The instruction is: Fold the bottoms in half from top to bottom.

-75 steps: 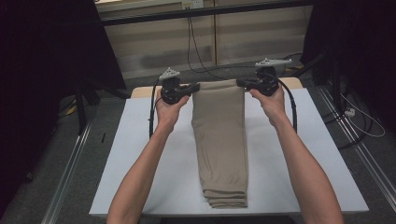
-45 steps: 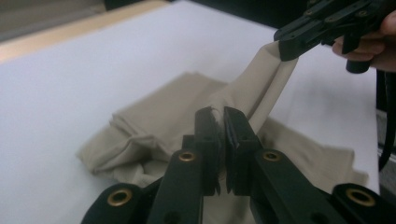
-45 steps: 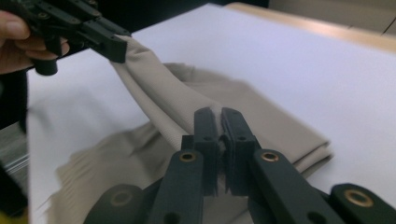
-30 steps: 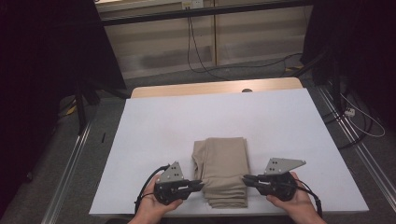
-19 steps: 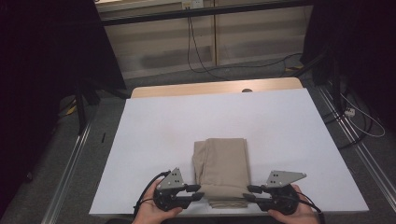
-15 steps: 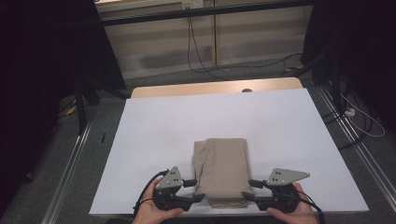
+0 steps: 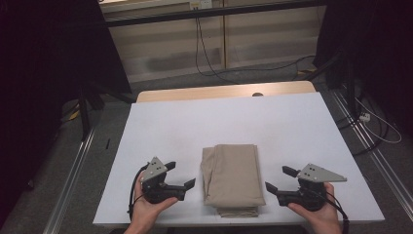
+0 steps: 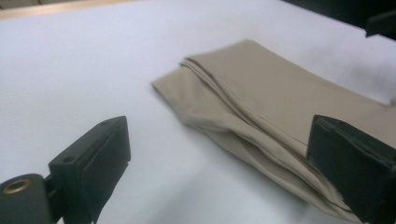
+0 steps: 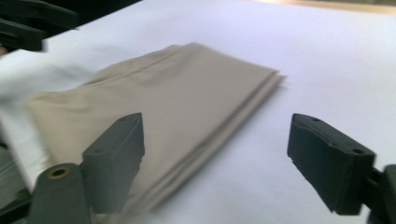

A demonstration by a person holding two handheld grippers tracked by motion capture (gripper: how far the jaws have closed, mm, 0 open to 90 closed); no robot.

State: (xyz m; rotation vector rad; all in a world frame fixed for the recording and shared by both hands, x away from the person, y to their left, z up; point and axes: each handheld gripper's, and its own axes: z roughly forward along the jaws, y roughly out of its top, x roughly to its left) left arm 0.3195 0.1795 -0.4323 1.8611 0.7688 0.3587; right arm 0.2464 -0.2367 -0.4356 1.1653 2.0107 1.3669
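Observation:
A pair of beige trousers (image 7: 233, 176), folded into a short stack, lies on the white table cover (image 7: 195, 122) near its front edge. My left gripper (image 7: 181, 174) sits just left of the stack, apart from it. Its jaws have just been opening and hold nothing. In the left gripper view the trousers (image 8: 261, 93) lie ahead of the wide jaws of the left gripper (image 8: 224, 163). My right gripper (image 7: 278, 178) rests to the right of the stack; its jaws have also just been opening, with nothing held. The right gripper view shows the trousers (image 9: 173, 102) ahead of the right gripper (image 9: 215, 158).
A strip of wooden tabletop (image 7: 224, 91) shows beyond the white cover at the back. Metal rails (image 7: 73, 170) run along the floor on both sides, and cables (image 7: 375, 122) lie on the floor at the right and back.
The trousers were folded from full length into a short stack near the front. Both grippers let go of the fold, opened, and drew sideways away from the stack.

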